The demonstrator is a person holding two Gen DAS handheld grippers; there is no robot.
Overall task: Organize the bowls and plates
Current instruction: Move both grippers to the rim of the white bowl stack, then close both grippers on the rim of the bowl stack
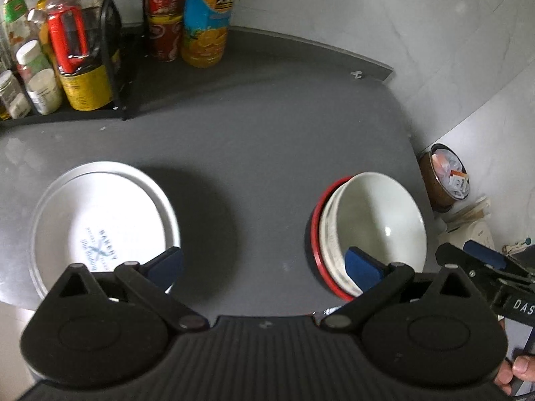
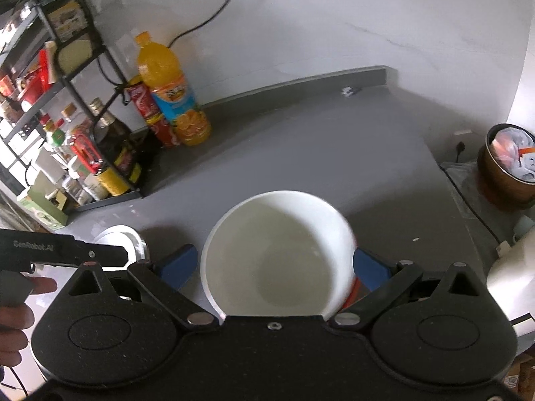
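Hovering above the grey worktop (image 1: pixel 254 153), the left gripper (image 1: pixel 264 264) has its blue-padded fingers (image 1: pixel 359 264) spread wide with nothing between them; a white plate (image 1: pixel 97 220) printed "BAKERY" sits inside a metal tray (image 1: pixel 40 260) under its left finger; a stack of bowls lies under its right finger, white bowl (image 1: pixel 378 220) on top, tilted, nested over a ribbed bowl and a red-rimmed bowl (image 1: pixel 316 230); plate and bowl stack are well apart, bare worktop between them.

Right gripper (image 2: pixel 271 267) is also spread, its fingers flanking the white bowl (image 2: pixel 277 257) without visibly touching it; bowl image blurred; a red edge shows just below the bowl at right.

Surroundings: black wire rack (image 1: pixel 115 67) at the worktop's far left corner, filled with jars and bottles; dark oil bottle with a red handle (image 1: pixel 68 40) and yellow label; stacked red cans (image 1: pixel 164 10) and an orange juice bottle (image 1: pixel 207 16) just beside the rack, against the wall; a brown bin (image 2: pixel 505 170) of rubbish off the worktop's right edge.

Writing: "GenRobot.AI" on the left gripper body in the right wrist view; "DAS" partly legible on the right gripper in the left wrist view; can and bottle labels unreadable.
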